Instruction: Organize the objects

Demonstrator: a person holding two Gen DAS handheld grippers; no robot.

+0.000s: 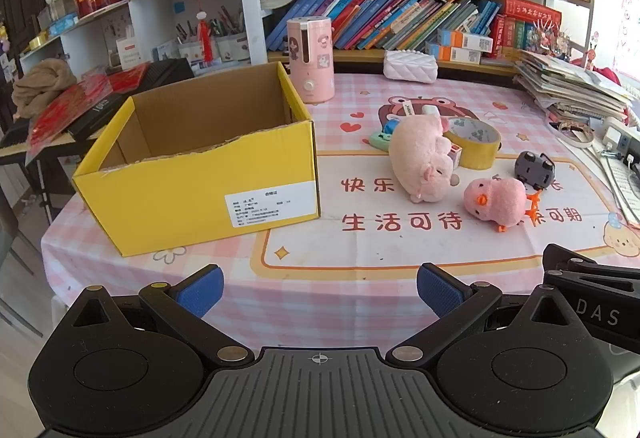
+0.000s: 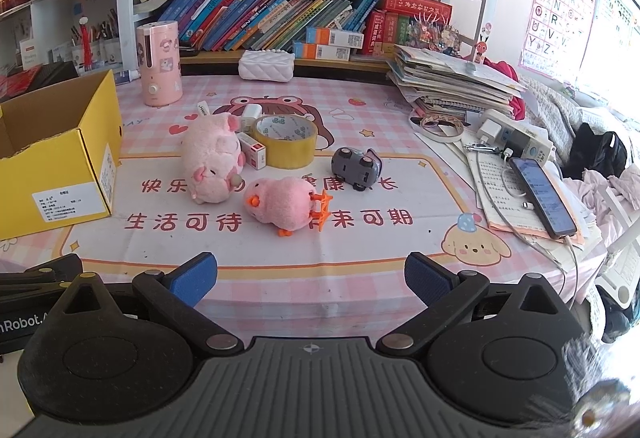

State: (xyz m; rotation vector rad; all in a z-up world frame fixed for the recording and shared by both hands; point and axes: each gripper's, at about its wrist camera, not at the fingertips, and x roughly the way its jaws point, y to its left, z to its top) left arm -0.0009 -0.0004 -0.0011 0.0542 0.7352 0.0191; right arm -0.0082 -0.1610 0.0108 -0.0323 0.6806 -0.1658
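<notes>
Hovering at the worktop's (image 1: 360, 250) near edge, left claw (image 1: 319, 290) and right claw (image 2: 310, 278) both spread apart, empty. Yellow box (image 1: 200, 190) left; pink pig plush (image 2: 212, 162), chick plush (image 2: 280, 206), tape roll (image 2: 286, 140), toy car (image 2: 356, 166) clustered mid-worktop.

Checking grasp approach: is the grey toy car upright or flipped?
Flipped: the grey toy car lies with its wheels facing up, underside showing.

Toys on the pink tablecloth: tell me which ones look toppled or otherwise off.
The small grey toy car lies flipped, wheels showing upward. The pink plush chick with orange feet is tipped on its side, as is the larger pink plush pig. The yellow cardboard box has a ragged, torn front rim.
</notes>
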